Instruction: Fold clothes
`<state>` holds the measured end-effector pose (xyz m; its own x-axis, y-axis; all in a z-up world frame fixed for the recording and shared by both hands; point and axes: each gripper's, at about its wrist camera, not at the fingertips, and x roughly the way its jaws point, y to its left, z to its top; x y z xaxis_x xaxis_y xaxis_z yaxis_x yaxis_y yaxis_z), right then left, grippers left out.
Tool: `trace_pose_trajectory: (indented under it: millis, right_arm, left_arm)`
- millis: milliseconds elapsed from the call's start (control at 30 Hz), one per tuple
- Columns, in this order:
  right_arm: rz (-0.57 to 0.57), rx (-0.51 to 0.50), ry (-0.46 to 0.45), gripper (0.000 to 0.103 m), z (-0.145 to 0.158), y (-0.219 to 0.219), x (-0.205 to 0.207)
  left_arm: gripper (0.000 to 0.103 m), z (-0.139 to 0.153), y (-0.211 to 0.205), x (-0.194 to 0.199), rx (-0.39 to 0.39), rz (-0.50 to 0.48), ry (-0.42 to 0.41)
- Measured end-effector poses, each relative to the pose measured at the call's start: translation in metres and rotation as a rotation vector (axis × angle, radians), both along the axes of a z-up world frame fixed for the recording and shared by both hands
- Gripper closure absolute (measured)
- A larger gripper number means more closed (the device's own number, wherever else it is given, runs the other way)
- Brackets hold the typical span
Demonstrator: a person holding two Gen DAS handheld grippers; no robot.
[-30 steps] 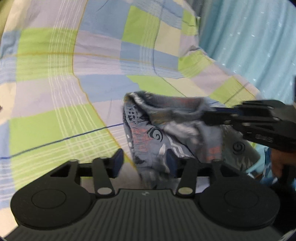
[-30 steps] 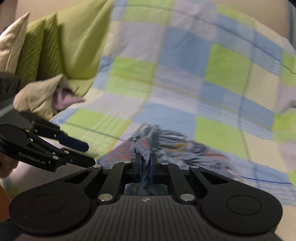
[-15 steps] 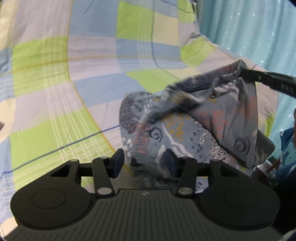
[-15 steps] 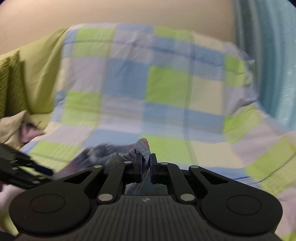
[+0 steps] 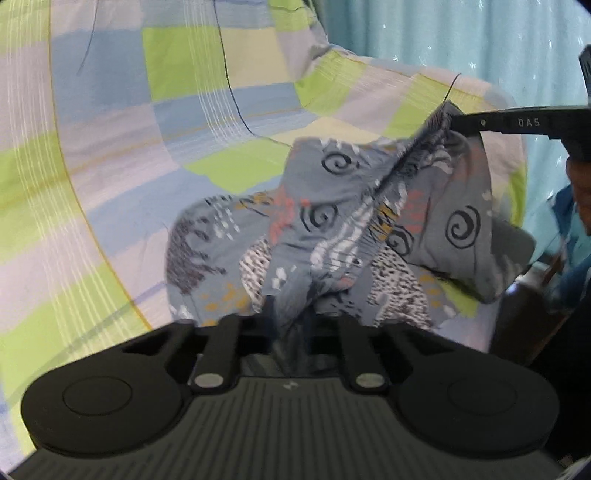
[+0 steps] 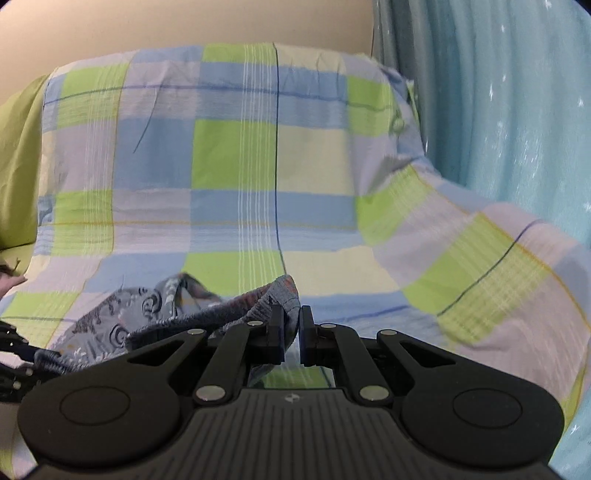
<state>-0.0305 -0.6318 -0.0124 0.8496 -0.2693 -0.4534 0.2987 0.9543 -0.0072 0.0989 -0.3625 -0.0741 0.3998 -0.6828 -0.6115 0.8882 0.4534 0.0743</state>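
A grey patterned garment, printed with black spirals, white streaks and coral and mustard marks, is held up between both claws above the bed, which is covered with a checked sheet of green, blue, lilac and cream squares. It sits near the bed's right edge, next to the pale blue curtain.

The left claw has just been closing, and its jaws now stand together, clamped on a bunched fold at the near, lower edge of the garment; the cloth runs down between the fingers, hiding the pads.

The right claw has its jaws drawn together on the ribbed hem of the garment, with the cloth pinched between its pads. In the left wrist view this claw comes in from the right, gripping a raised corner of the cloth, so that the fabric stretches taut in a ridge from that corner down to the left claw, while the rest hangs in loose folds on each side over the sheet.

In the right wrist view the curtain hangs along the bed's right edge, a plain beige wall stands behind the bed, and a green pillow lies at the left edge.
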Motion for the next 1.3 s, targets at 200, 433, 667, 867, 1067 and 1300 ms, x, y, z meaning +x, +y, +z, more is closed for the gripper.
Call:
trace_pose_trajectory:
  millis: [200, 433, 667, 867, 1067, 1300]
  right_arm:
    - [0.023, 0.019, -0.001, 0.097, 0.009, -0.002, -0.008]
    - [0.073, -0.165, -0.165, 0.098, 0.097, 0.046, -0.049]
    - [0.06, -0.315, -0.358, 0.098, 0.19, 0.087, -0.109]
    - [0.044, -0.416, -0.449, 0.098, 0.245, 0.102, -0.13]
    - [0.053, -0.426, -0.382, 0.098, 0.24, 0.07, -0.078]
    - [0.082, -0.307, -0.13, 0.098, 0.14, -0.013, 0.08]
  left_arm:
    - [0.1, 0.06, 0.02, 0.019, -0.137, 0.058, -0.094]
    - [0.1, 0.19, 0.06, -0.006, -0.299, 0.088, -0.309]
    - [0.1, 0.298, 0.097, -0.074, -0.416, 0.073, -0.516]
    - [0.1, 0.347, 0.098, -0.081, -0.432, 0.081, -0.576]
    - [0.1, 0.32, 0.049, -0.022, -0.326, 0.083, -0.497]
    - [0.1, 0.165, -0.05, 0.111, -0.123, 0.127, -0.253]
